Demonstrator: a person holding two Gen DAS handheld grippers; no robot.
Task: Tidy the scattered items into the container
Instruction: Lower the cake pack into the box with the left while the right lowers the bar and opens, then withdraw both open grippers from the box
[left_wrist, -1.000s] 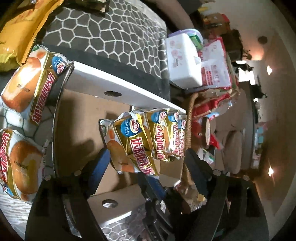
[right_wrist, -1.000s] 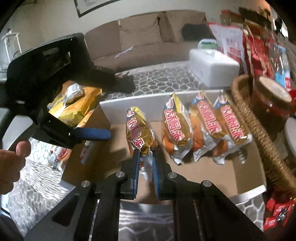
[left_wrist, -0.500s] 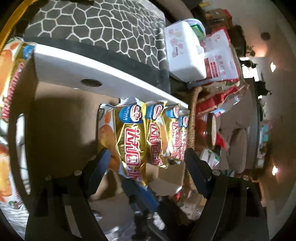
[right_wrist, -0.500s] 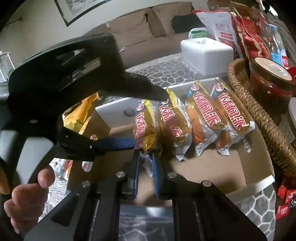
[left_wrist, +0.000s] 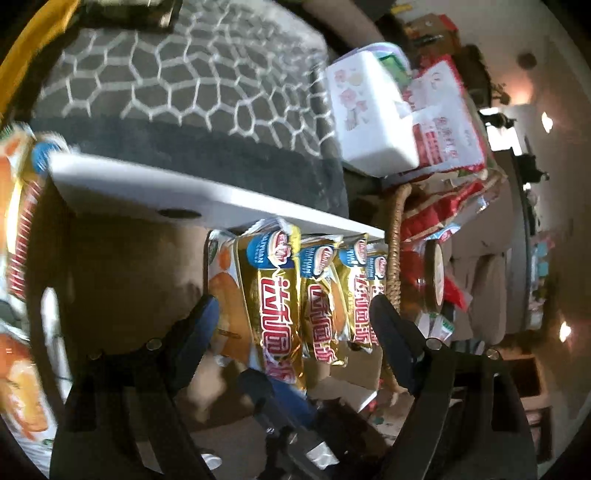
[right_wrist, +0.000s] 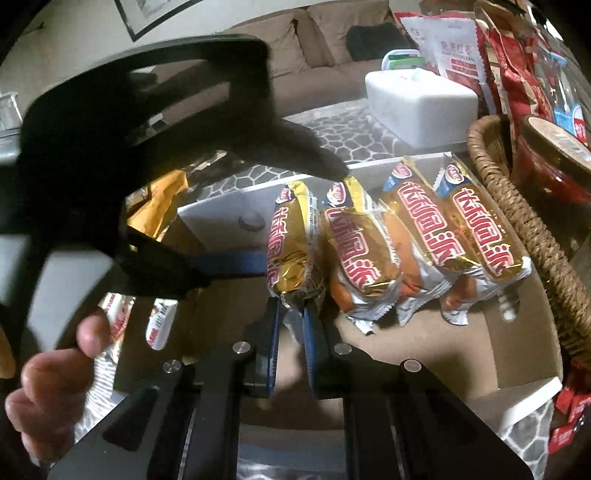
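1. Four gold snack packets stand in a row inside the cardboard box (right_wrist: 524, 373), leaning side by side against its white far wall. The leftmost packet (right_wrist: 290, 251) is the one in play, at about 12 o'clock from the right gripper.
2. The right gripper (right_wrist: 291, 325) has the crimped silver tail of that packet between its blue pads, and its jaws are opening, with a narrow gap showing on either side of the foil.
3. The other three packets (right_wrist: 417, 243) sit just to the right of it, touching one another, red lettering facing up.
4. The left gripper (left_wrist: 291, 317) hangs over the same row, fingers spread wide. Nothing is clamped: one blue pad (right_wrist: 229, 262) is right beside the leftmost packet at its 9 o'clock, and the other finger reaches over the row's tops.
5. A hand (right_wrist: 51, 373) grips the left tool's handle at 8 o'clock in the right wrist view.
6. At 3 o'clock from the box, touching its side, is a wicker basket (right_wrist: 535, 236) stuffed with red bags and a jar.
7. At 1 o'clock, beyond the box, a white tissue box (right_wrist: 421, 103) rests on the grey honeycomb cloth (left_wrist: 207, 85).
8. More packets (left_wrist: 22, 221) lie outside the box at 9 o'clock, blurred.
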